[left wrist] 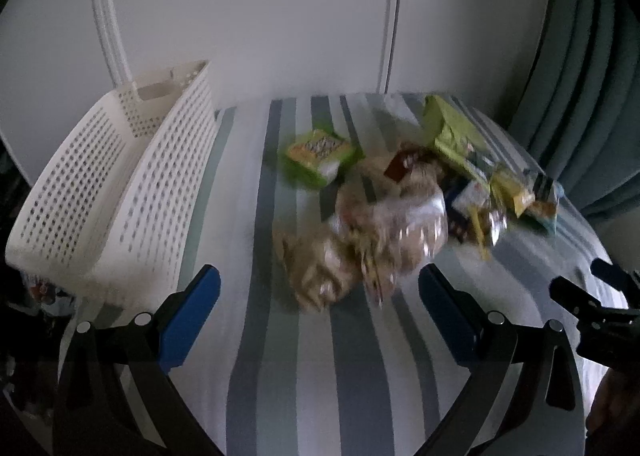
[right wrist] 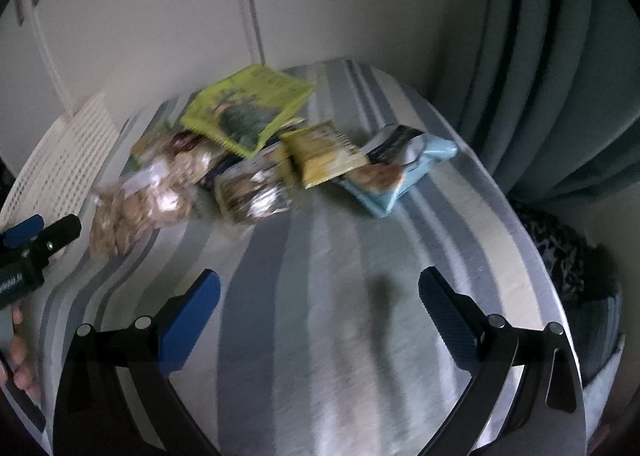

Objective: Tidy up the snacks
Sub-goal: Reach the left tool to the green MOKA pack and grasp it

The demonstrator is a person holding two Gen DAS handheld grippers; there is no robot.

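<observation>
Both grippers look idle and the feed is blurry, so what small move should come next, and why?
Probably ease the open left gripper forward onto the nearest clear bag of snacks. It lies just ahead of the fingers, closest of the pile, and the white basket stands right beside it on the left. Nothing is held yet.

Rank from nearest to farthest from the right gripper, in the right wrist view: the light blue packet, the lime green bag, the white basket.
From the right gripper, jaws open:
1. light blue packet, ahead, slightly right.
2. lime green bag, behind it, centre-left.
3. white basket, far left edge of the striped cloth.
</observation>
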